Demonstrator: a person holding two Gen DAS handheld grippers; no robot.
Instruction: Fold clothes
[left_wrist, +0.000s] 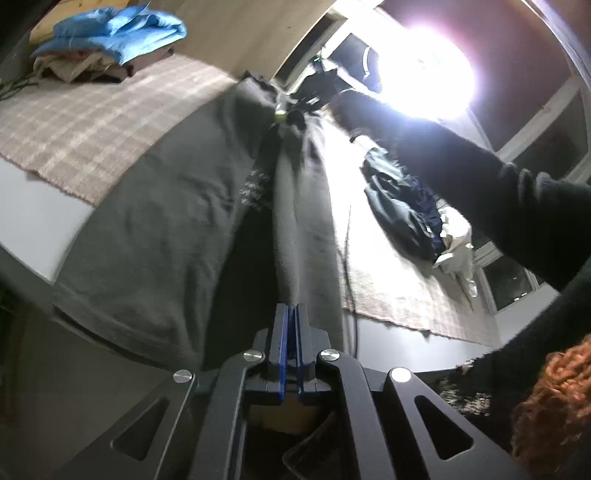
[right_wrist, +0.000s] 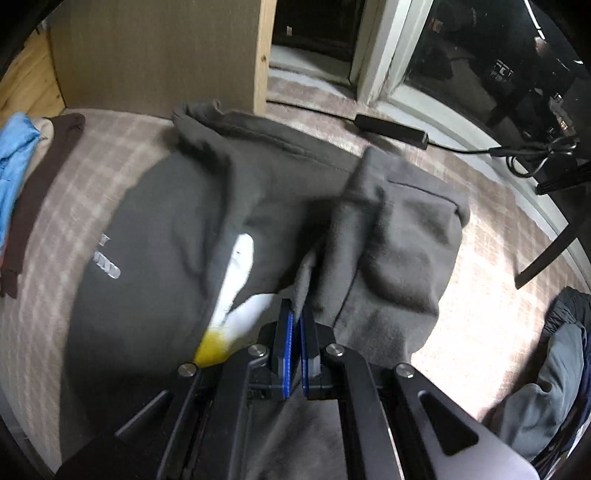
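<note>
Both tools, left tool (left_wrist: 291, 314) and right tool (right_wrist: 295, 314), clamped on a grey hoodie (right_wrist: 177, 229) spread ahead on the checked blanket (right_wrist: 48, 258), mid-fold; next, it seems, lay the pinched edge flat before releasing.

The big dark grey fleece hoodie (right_wrist: 177, 221) lies spread on the pink and white checked blanket (right_wrist: 55, 206). It has small white letters on its front, and one part is lifted and folded over its middle. A neat pile of folded clothes (left_wrist: 107, 40), bright blue on top, sits at the blanket's far corner.
</note>
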